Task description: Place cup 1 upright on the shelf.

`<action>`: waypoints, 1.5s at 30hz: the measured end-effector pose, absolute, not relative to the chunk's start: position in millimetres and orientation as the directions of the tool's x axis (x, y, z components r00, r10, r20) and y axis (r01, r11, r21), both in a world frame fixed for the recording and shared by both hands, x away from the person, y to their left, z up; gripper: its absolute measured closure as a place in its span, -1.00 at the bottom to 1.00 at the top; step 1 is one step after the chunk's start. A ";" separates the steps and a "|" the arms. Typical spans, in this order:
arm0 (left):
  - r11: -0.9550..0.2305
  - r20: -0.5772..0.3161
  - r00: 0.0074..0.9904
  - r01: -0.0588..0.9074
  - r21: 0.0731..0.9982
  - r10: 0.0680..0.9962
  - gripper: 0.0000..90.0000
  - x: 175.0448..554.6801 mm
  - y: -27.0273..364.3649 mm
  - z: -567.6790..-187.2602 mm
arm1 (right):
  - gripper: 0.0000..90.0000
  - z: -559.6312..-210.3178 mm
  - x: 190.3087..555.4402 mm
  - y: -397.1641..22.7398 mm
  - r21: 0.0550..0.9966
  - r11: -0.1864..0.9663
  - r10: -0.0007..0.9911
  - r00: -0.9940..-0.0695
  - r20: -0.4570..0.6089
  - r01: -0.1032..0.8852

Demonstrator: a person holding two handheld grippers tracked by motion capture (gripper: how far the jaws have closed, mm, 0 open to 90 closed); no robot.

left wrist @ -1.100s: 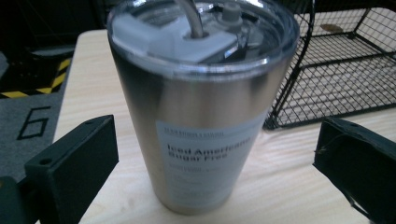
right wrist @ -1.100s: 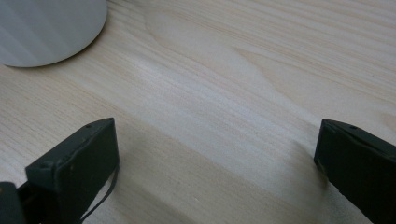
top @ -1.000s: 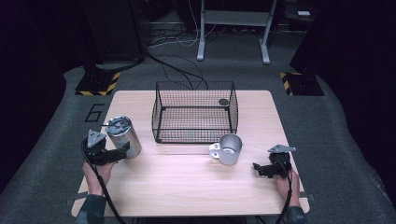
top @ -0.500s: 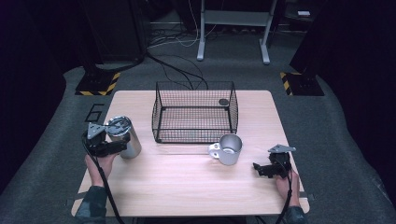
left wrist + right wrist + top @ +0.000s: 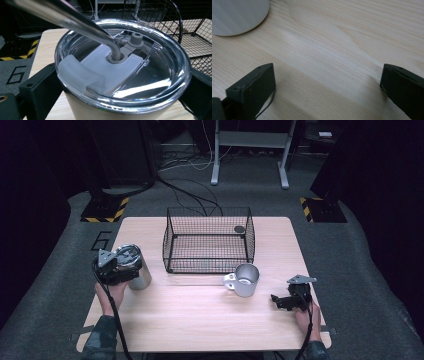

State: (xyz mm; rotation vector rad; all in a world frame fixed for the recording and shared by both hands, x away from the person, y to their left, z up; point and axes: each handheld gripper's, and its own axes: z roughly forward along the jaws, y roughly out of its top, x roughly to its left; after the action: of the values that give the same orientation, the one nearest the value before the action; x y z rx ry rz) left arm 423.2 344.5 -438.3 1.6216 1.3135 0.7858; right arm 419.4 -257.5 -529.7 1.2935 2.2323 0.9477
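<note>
A steel tumbler [image 5: 136, 270] with a clear lid and a bent metal straw [image 5: 82, 22] stands near the table's left edge. My left gripper [image 5: 126, 268] is shut on the tumbler [image 5: 120, 75], one black jaw against each side just under the lid. A metal mug [image 5: 245, 280] with a handle stands right of centre. My right gripper [image 5: 278, 300] rests low over the wood to the right of the mug, open, with bare table between its jaws [image 5: 327, 82]. The mug's grey wall [image 5: 237, 15] shows at that view's top left corner.
A black wire basket [image 5: 207, 240] stands at the middle back of the wooden table [image 5: 200, 320], with a small dark round thing [image 5: 239, 228] in its far right corner. The basket's mesh [image 5: 195, 37] is close to the tumbler's right side.
My left gripper has moved forward onto the tumbler, and its jaws now sit against the tumbler's sides. The right gripper and the mug have not moved.
</note>
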 end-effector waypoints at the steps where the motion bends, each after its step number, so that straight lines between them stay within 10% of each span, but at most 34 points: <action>1: -0.052 -0.049 0.237 0.404 0.913 0.970 -0.94 424.0 343.5 -438.7 | -1.00 -529.7 419.4 -257.5 0.719 0.346 0.867 -0.498 0.001 0.603; 45: -0.086 -0.026 0.294 0.359 0.929 0.955 -0.92 406.8 343.6 -424.9 | -1.00 -529.7 419.4 -257.6 0.719 0.346 0.867 -0.499 0.001 0.603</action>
State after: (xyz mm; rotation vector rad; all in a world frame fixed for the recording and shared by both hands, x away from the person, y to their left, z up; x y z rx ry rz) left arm 406.8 343.6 -424.9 1.6282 1.2245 0.8016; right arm 419.4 -257.6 -529.7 1.2921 2.2337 0.9476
